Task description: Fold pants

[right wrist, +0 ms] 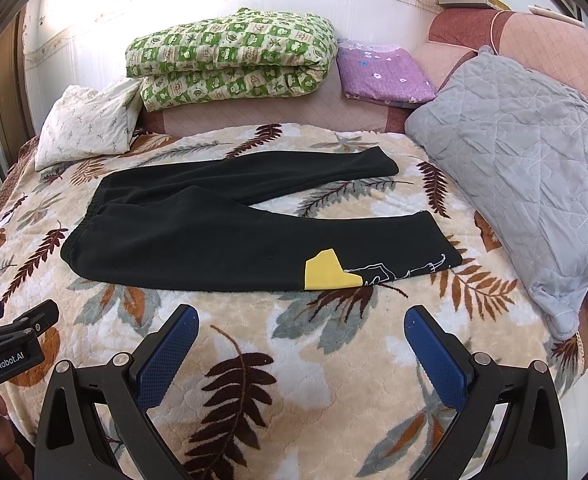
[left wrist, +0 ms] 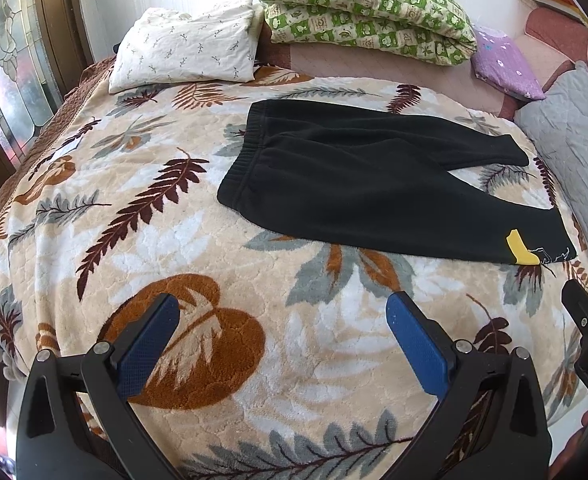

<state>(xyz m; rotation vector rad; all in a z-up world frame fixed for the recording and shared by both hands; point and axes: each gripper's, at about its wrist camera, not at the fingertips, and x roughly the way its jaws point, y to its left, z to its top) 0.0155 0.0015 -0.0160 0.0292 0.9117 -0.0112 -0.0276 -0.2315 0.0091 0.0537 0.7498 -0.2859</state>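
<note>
Black pants (left wrist: 358,188) lie flat on the leaf-patterned blanket (left wrist: 174,248), waistband to the left, two legs spread apart to the right. The near leg has a yellow patch (left wrist: 520,250) near its cuff. The pants also show in the right wrist view (right wrist: 230,232), with the yellow patch (right wrist: 328,272) facing me. My left gripper (left wrist: 284,312) is open and empty, above the blanket in front of the pants. My right gripper (right wrist: 300,326) is open and empty, just short of the near leg's edge. Each gripper shows at the edge of the other's view.
A white pillow (left wrist: 186,46), a folded green quilt (left wrist: 366,8) and a purple folded cloth (left wrist: 506,64) lie at the back of the bed. A grey quilted pillow (right wrist: 522,152) sits to the right of the pants. A window is on the left.
</note>
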